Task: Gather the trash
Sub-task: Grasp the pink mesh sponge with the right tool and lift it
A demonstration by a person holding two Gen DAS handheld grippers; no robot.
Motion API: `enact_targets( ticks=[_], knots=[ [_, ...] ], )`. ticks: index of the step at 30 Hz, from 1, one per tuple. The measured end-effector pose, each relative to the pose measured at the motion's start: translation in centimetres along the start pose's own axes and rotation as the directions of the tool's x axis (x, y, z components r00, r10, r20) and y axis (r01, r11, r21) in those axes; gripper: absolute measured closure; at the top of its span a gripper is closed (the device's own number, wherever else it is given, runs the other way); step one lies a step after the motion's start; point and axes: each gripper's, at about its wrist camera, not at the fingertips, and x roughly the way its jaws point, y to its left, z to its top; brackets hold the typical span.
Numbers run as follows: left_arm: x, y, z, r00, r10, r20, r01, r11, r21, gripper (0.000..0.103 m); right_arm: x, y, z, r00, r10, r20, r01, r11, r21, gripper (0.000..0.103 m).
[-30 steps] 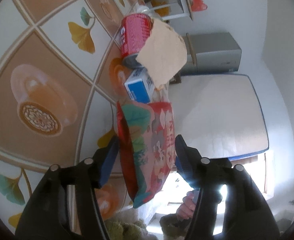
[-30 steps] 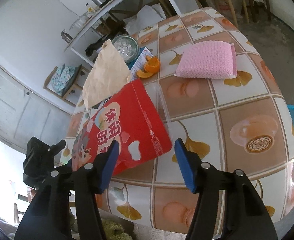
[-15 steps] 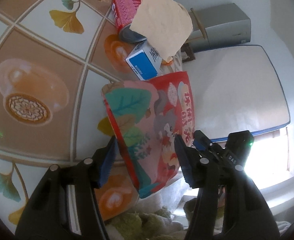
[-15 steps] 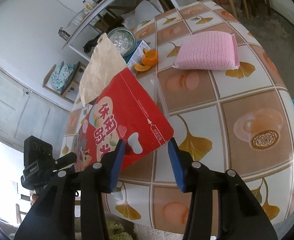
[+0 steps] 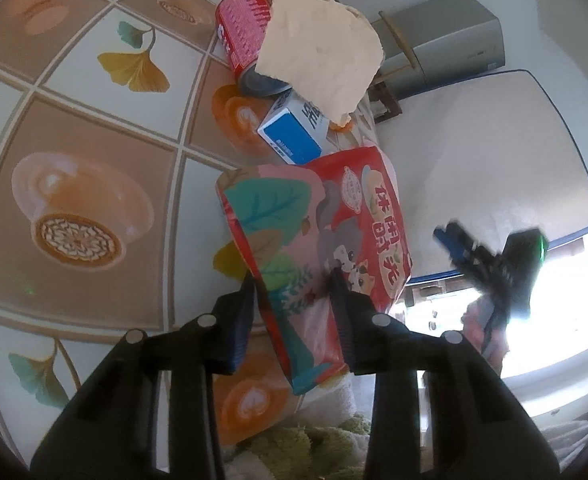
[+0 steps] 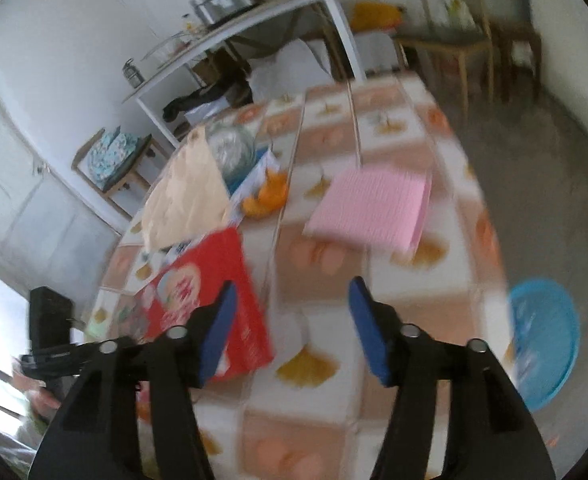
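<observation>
At six o'clock the left gripper point(image 5: 294, 284) has just been closing and now pinches the red snack bag point(image 5: 318, 248); keep it firm while the right gripper point(image 6: 289, 312), just opened and empty, clears off

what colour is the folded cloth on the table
Pink, a ribbed knit look; the cloth shows best in the right wrist view, though blurred.
</observation>
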Motion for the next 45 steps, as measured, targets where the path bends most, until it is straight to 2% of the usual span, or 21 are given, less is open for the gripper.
enact_targets(
  ticks=[4, 7, 9, 14, 18, 27, 30, 35, 40, 45],
  knots=[
    [0.2, -0.8, -0.1, 1.000, 0.028, 0.001, -0.028, 0.999, 0.027, 0.070, 1.9, -1.2, 3.6, 0.999, -0.053, 0.009, 0.054, 0.994, -0.092, 0.034],
    [0.2, -1.2, -0.1, 0.999, 0.051, 0.008, -0.051, 0.998, 0.038, 0.070, 4.7, -2.4, 6.5, 0.998, -0.042, -0.035, 0.039, 0.994, -0.104, 0.032],
    [0.2, -1.4, 0.0, 0.998, 0.055, 0.010, -0.056, 0.998, 0.034, 0.070, 6.9, -3.8, 8.3, 0.997, -0.003, -0.074, 0.000, 0.999, -0.052, 0.032],
    [-0.1, -1.8, -0.2, 0.997, 0.070, 0.016, -0.071, 0.997, 0.033, 0.070, 12.4, -7.8, 10.4, 0.986, -0.010, -0.164, 0.027, 0.995, 0.096, 0.032],
    [-0.5, -2.1, -0.4, 0.996, 0.083, 0.020, -0.084, 0.996, 0.039, 0.070, 14.0, -9.3, 9.7, 0.978, 0.011, -0.208, 0.024, 0.986, 0.164, 0.032],
    [-0.6, -2.1, 0.0, 0.996, 0.086, 0.018, -0.087, 0.995, 0.046, 0.070, 12.2, -8.0, 7.3, 0.962, 0.041, -0.270, -0.007, 0.992, 0.128, 0.032],
    [-0.7, -2.2, 0.0, 0.996, 0.086, 0.019, -0.087, 0.995, 0.045, 0.070, 11.6, -7.1, 6.3, 0.956, 0.025, -0.291, -0.002, 0.997, 0.079, 0.031],
    [-0.7, -2.1, 0.0, 0.996, 0.085, 0.019, -0.085, 0.995, 0.043, 0.071, 11.2, -4.9, 5.2, 0.951, -0.029, -0.308, 0.015, 0.999, -0.048, 0.024],
    [-0.7, -2.1, 0.1, 0.996, 0.084, 0.019, -0.085, 0.995, 0.044, 0.071, 11.2, -2.7, 4.7, 0.949, -0.101, -0.298, 0.047, 0.982, -0.183, 0.022],
    [-0.7, -2.0, 0.0, 0.996, 0.086, 0.020, -0.087, 0.995, 0.039, 0.071, 10.8, -1.6, 4.9, 0.952, -0.159, -0.263, 0.090, 0.962, -0.256, 0.021]
  ],
)
